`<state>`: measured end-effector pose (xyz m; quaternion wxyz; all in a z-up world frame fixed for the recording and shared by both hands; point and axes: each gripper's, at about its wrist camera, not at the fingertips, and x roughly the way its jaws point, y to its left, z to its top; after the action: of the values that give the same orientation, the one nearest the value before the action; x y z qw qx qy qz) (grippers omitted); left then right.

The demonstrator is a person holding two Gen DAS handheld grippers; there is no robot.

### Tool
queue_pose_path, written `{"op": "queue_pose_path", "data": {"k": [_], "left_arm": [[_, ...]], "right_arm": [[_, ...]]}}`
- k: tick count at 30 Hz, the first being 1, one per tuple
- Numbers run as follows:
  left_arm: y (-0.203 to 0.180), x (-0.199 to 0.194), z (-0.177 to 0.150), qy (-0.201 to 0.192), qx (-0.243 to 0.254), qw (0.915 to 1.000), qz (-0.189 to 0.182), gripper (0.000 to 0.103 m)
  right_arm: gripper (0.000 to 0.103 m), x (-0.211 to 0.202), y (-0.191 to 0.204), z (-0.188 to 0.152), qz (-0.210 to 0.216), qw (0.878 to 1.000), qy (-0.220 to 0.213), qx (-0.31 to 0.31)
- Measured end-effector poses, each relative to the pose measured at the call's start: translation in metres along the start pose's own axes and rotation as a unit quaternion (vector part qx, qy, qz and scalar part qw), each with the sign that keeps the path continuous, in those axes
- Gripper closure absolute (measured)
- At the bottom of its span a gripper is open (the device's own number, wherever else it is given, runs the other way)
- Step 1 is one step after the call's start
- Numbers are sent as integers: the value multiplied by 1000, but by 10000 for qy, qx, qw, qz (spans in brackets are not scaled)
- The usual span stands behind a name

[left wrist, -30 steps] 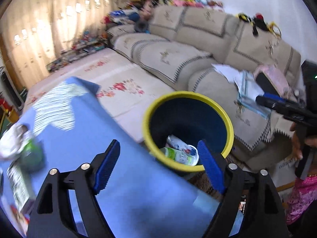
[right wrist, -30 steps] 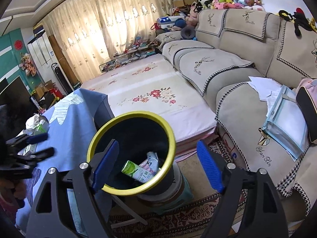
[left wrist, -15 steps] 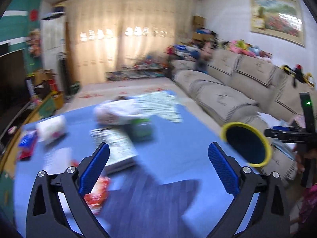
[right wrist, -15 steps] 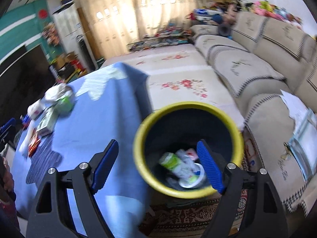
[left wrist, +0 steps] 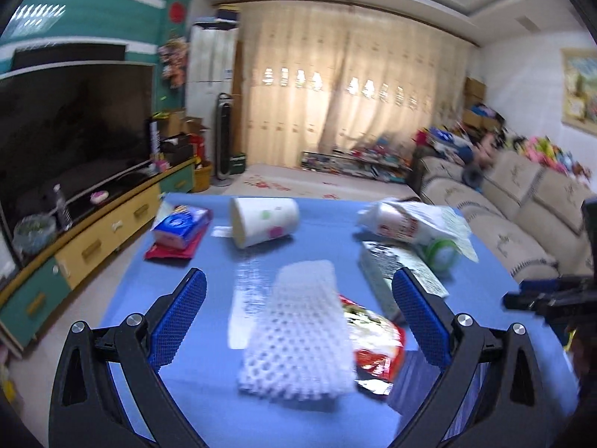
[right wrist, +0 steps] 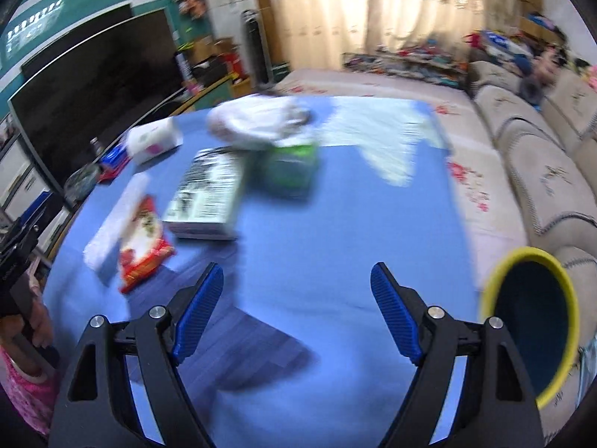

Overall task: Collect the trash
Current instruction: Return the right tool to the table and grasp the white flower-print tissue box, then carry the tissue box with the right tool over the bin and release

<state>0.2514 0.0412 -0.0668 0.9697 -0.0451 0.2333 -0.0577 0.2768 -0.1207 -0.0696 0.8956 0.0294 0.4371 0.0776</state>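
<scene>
change: both views have swung off the bin back to the littered table.
left wrist: left gripper (left wrist: 298,300) released, empty, over the white foam net (left wrist: 298,332); next, lower and clench it.
right wrist: right gripper (right wrist: 296,308) released, empty; yellow-rimmed bin (right wrist: 530,321) beside the blue table (right wrist: 335,224).

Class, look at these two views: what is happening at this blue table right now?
A person clearing trash holds two grippers, both open and empty. The left hand-held gripper faces a white foam net lying partly over a red snack wrapper. The right hand-held gripper hangs over bare blue tablecloth. The yellow-rimmed bin stands beside the table.
</scene>
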Motion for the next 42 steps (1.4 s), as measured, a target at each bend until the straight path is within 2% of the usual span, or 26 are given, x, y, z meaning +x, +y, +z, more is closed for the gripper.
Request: {"op": "queue_pose_path", "data": {"k": [2, 5, 9, 12, 21, 23, 24, 25, 31, 39, 42], "left_arm": [[8, 2, -1, 30, -98, 9997, 215, 5], [9, -4, -1, -56, -138, 9993, 338, 5], [3, -11, -1, -133, -56, 9989, 449, 5], [-1, -13, -2, -173, 49, 9985, 509, 5], [-4, -10, -3, -30, 48, 9991, 416, 5], [-4, -10, -4, -19, 37, 9991, 412, 5], [-4, -10, -4, -17, 39, 9991, 417, 5], [-4, -9, -4, -3, 39, 9991, 422, 5], [-7, -6, -6, 38, 91, 9990, 431, 5], [-8, -6, -7, 9, 87, 9990, 438, 5], [-9, -7, -7, -17, 89, 9989, 455, 5]], "right_arm": [[26, 11, 16, 5, 113, 9999, 17, -57], [26, 36, 43, 14, 249, 9996, 71, -127], [18, 58, 62, 23, 41, 9999, 60, -109], [17, 69, 68, 27, -289, 9995, -22, -149], [17, 98, 68, 27, -468, 9988, 72, 78], [20, 101, 67, 26, -502, 9987, 32, 83], [32, 102, 67, 25, -499, 9987, 40, 72], [35, 101, 68, 25, -548, 9985, 36, 42], [35, 67, 69, 23, -466, 9985, -294, -57], [35, -6, 58, 10, 41, 9968, -792, 28], [35, -31, 51, 3, 87, 9954, -946, 83]]}}
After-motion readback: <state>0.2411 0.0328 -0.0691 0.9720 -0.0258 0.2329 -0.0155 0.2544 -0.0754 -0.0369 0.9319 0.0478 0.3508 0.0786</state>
